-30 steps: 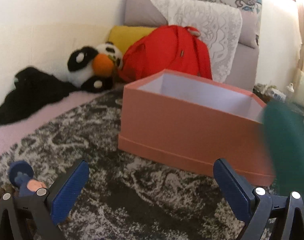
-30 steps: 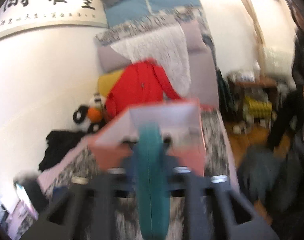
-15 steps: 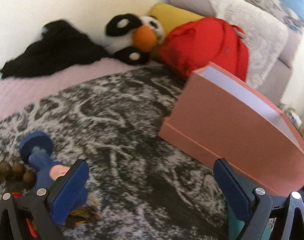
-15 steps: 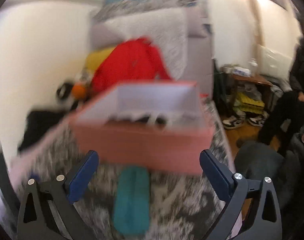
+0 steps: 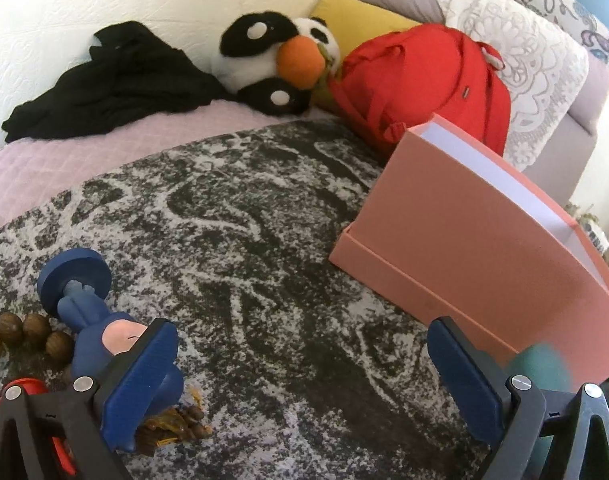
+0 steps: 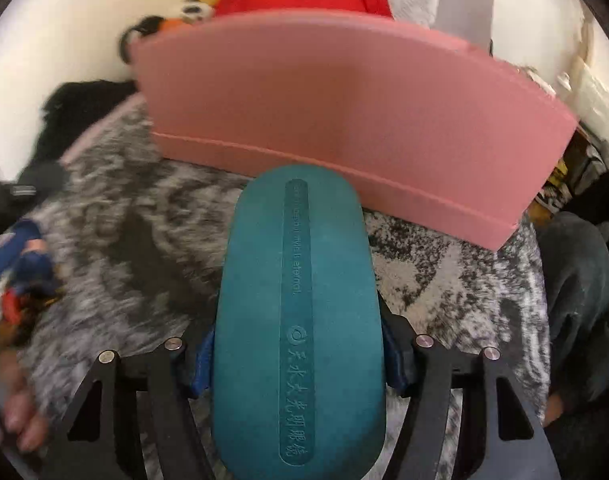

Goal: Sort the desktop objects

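while the right wrist view fills its centre with the teal glasses case (image 6: 300, 320), the right gripper (image 6: 298, 364) having just been closing, blue pads pinching its sides, the left view shows only a teal blur at lower right. there the left gripper (image 5: 300, 384) stands spread and empty, blue figurine (image 5: 92, 324) lower left, pink box (image 5: 484, 248) at right.

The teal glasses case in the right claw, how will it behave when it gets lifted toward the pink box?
The teal glasses case looks like a rigid shell, so it should stay stiff. Its matte, suede-like skin probably grips the blue pads well. The rounded sides could let it pivot or roll if the right claw pinches loosely.
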Action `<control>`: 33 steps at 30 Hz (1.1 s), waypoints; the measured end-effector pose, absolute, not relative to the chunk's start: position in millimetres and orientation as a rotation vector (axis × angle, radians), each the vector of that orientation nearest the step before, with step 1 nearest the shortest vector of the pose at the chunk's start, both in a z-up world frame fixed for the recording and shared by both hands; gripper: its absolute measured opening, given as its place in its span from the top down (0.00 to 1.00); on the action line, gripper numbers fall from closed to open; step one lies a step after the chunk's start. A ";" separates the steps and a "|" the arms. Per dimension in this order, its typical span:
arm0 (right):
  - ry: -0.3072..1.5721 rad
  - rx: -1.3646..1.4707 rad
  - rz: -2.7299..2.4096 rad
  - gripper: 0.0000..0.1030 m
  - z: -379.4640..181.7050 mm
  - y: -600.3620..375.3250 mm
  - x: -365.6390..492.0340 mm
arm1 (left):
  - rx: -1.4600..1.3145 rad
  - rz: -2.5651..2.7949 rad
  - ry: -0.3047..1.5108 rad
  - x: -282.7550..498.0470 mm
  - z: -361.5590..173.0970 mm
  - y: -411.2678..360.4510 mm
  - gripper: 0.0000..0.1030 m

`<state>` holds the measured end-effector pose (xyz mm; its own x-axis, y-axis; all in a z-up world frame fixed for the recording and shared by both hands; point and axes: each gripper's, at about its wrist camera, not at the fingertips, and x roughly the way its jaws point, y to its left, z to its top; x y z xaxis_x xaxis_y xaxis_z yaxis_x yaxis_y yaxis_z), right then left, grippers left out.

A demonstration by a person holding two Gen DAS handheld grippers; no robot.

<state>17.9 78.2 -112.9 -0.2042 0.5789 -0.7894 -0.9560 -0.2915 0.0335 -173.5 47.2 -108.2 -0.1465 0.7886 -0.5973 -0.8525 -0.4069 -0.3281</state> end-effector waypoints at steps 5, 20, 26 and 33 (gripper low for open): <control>0.553 -0.678 1.811 0.34 -35.7 65.1 22.5 | -0.820 1.808 0.139 -166.2 -103.7 47.1 0.00; 0.330 -0.892 1.528 0.30 -18.2 217.9 -4.0 | -0.763 1.794 0.212 -148.1 -102.7 50.4 0.00; 0.155 -0.817 1.522 0.13 -15.7 170.3 -6.7 | -0.761 1.789 0.233 -144.0 -105.1 52.5 0.00; 0.279 -0.635 1.581 0.04 -23.6 39.8 27.6 | -0.709 1.792 0.265 -133.1 -97.7 49.2 0.00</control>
<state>27.6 39.8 -23.6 0.0013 0.8358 -0.5490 -0.9734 -0.1248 -0.1923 -133.1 49.2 -97.7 -0.1841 0.7899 -0.5850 -0.9253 -0.3401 -0.1679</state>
